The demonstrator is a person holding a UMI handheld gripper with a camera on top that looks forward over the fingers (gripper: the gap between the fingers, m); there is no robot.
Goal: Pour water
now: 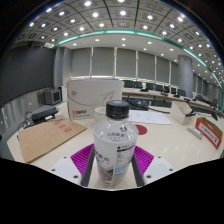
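Note:
A clear plastic water bottle [114,140] with a white cap and a red-and-white label stands upright between my fingers. The gripper [114,168] is shut on it: the left finger's magenta pad [82,160] and the right one [145,160] press against its lower sides. The bottle's base is hidden below the fingers, so I cannot tell whether it rests on the pale table [170,142]. No cup or other vessel shows.
Beyond the bottle stands a white cardboard box [92,98]. A flat brown cardboard sheet [45,136] lies to the left, papers [150,117] and a red-and-white sign [207,130] to the right. Desks with monitors fill the back of the room.

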